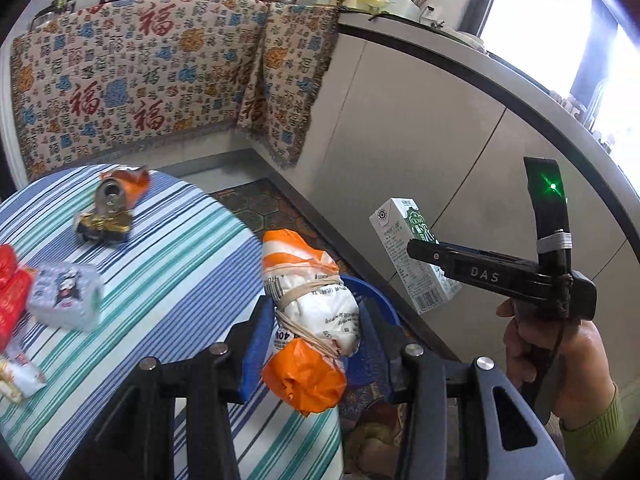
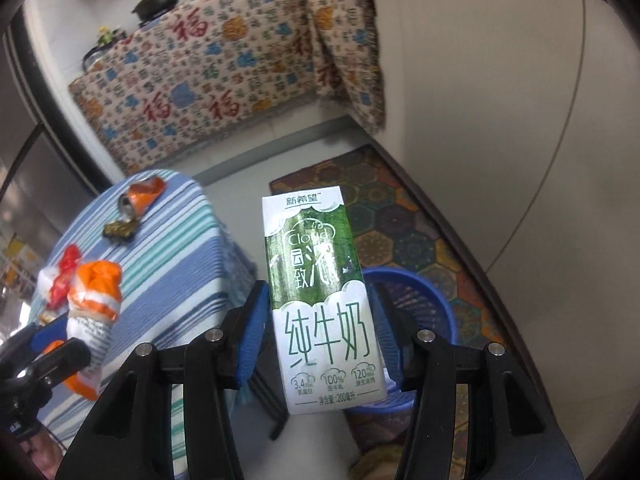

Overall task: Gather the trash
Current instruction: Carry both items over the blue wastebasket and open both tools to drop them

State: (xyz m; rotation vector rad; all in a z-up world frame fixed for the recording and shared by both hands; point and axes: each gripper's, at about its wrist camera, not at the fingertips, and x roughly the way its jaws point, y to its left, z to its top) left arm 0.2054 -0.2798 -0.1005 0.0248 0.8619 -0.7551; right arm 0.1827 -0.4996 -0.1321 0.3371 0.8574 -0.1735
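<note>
Blue basket (image 2: pixel 416 292) beside table edge; left jaws grip bundle (image 1: pixel 312 312), right grip carton (image 2: pixel 324 312)

Right gripper (image 2: pixel 320 336): blue pads clamped on either side of an upright green-and-white milk carton (image 2: pixel 322 300), printed face toward the camera.

Blue plastic basket (image 2: pixel 424 300): on the floor just behind and right of the carton, partly hidden by it.

Patterned floor mat (image 2: pixel 400 220): under the basket, beyond the carton.

Striped table (image 2: pixel 180 248): left of the carton, bearing a crushed orange can (image 2: pixel 140 198) and a dark gold wrapper (image 2: pixel 120 227).

Left gripper (image 2: pixel 60 352): far left of the carton, closed on an orange-and-white bundle (image 2: pixel 94 300).
</note>
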